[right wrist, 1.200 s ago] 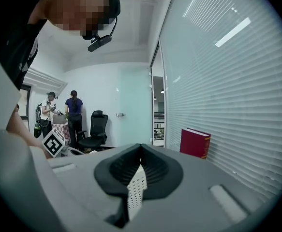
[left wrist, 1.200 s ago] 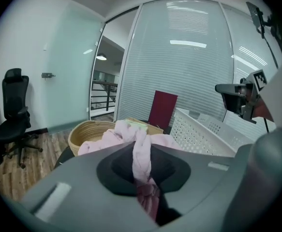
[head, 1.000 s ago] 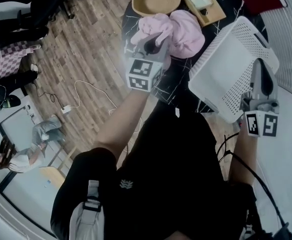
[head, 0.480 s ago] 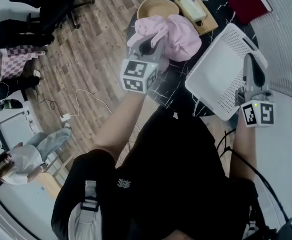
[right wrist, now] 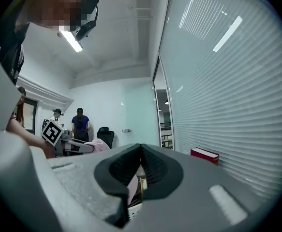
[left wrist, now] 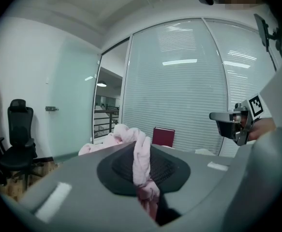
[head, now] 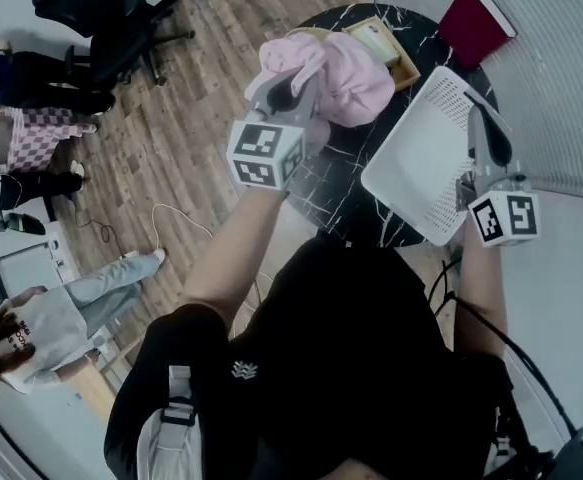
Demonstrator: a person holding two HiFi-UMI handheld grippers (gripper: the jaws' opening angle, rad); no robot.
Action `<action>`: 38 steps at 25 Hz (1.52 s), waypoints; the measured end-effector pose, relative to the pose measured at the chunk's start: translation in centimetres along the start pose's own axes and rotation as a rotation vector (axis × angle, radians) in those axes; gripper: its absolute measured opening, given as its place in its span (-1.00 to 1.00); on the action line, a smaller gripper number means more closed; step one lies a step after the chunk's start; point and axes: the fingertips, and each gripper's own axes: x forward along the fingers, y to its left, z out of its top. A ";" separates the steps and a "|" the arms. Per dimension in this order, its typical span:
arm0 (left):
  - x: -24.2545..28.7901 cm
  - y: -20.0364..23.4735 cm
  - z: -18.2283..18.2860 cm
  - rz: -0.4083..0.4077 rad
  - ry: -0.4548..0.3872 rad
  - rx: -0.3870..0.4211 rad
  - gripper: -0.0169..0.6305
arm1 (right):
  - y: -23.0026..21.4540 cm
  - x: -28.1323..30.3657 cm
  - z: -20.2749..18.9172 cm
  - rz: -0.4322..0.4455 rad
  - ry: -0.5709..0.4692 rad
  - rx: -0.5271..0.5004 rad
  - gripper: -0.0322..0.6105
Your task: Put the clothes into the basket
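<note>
Jaws, left gripper (head: pixel 289 93): clamped on a fold of pink garment (head: pixel 356 68), held above black marble table (head: pixel 336 193).
Jaws, right gripper (head: pixel 479 133): pinched on rim of white perforated basket (head: pixel 416 163), tipped up.
Done: garment picked up.
Left: carry across, drop inside.

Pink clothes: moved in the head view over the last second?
Yes. Held by the left tongs, the pink clothes shifted toward the wooden tray, now overlapping it and hiding the bowl.

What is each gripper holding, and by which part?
Left gripper pinches a fold of the pink garment; right gripper clamps the white basket by its rim.
</note>
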 end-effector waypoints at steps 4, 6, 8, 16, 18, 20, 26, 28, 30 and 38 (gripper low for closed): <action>0.1 -1.0 3.1 -0.014 -0.049 0.027 -0.82 | -0.2 -0.4 1.1 -0.004 -0.018 0.003 -0.89; 0.0 -1.6 4.6 -0.021 -0.067 0.038 -0.82 | -0.3 -0.7 1.9 -0.006 -0.024 0.003 -0.89; 0.1 -2.1 6.0 -0.030 -0.085 0.049 -0.82 | -0.5 -1.1 2.6 -0.010 -0.037 -0.002 -0.89; -0.4 -4.5 10.9 -0.077 -0.140 0.063 -0.82 | -1.2 -2.9 5.0 -0.032 -0.083 -0.013 -0.89; -0.4 -5.5 12.0 -0.096 -0.151 0.065 -0.82 | -1.5 -3.4 5.3 -0.039 -0.088 -0.011 -0.89; -0.5 -6.5 13.2 -0.116 -0.167 0.075 -0.82 | -1.8 -3.9 5.7 -0.048 -0.097 -0.011 -0.89; -0.5 -9.6 15.5 -0.184 -0.197 0.082 -0.82 | -1.9 -5.3 6.4 -0.066 -0.111 -0.015 -0.89; 0.0 -10.8 15.8 -0.212 -0.199 0.087 -0.82 | -2.3 -5.9 6.4 -0.080 -0.115 -0.015 -0.89; 0.5 -12.2 16.0 -0.238 -0.200 0.097 -0.82 | -2.7 -6.6 6.5 -0.096 -0.120 -0.015 -0.89; 2.1 -16.9 16.7 -0.336 -0.206 0.114 -0.82 | -5.0 -9.7 6.8 -0.170 -0.135 -0.020 -0.89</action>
